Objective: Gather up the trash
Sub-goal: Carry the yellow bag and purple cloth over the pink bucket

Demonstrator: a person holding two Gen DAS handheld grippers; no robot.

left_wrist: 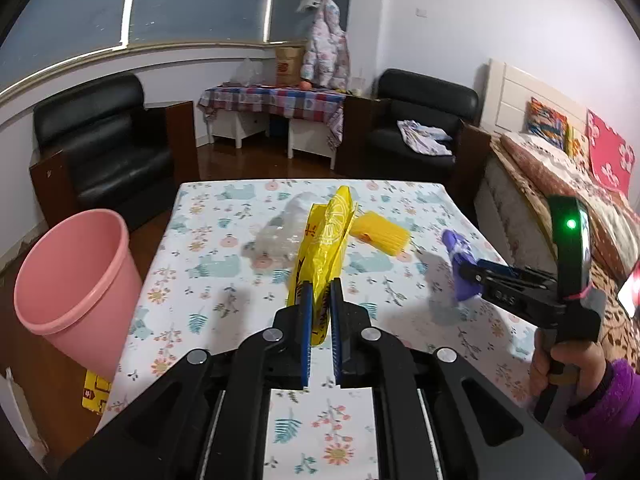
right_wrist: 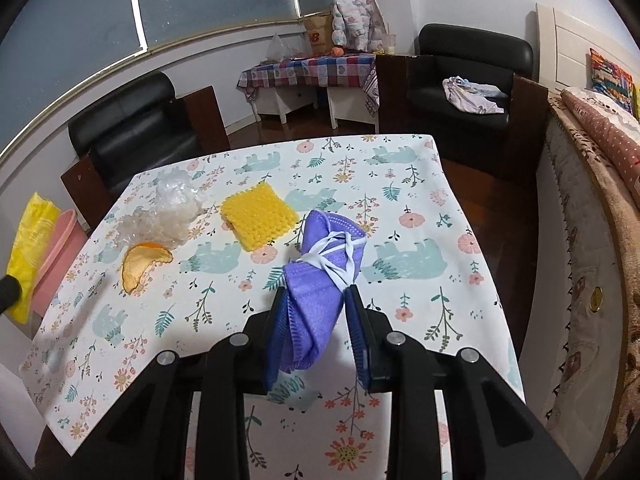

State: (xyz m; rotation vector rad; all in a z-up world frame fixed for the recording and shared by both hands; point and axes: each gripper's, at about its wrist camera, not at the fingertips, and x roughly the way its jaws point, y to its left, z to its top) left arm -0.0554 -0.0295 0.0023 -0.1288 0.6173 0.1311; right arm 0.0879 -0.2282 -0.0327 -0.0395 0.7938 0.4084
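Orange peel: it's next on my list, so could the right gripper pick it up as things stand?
Probably not yet: the right gripper is shut on the purple mask. The orange peel itself lies uncovered on the table.

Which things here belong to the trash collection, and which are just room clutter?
Job:
yellow wrapper, held by left gripper
purple mask, held by right gripper
yellow foam net
clear plastic
orange peel
pink bin

Clutter:
black armchairs
checked side table
hanging jacket
bed
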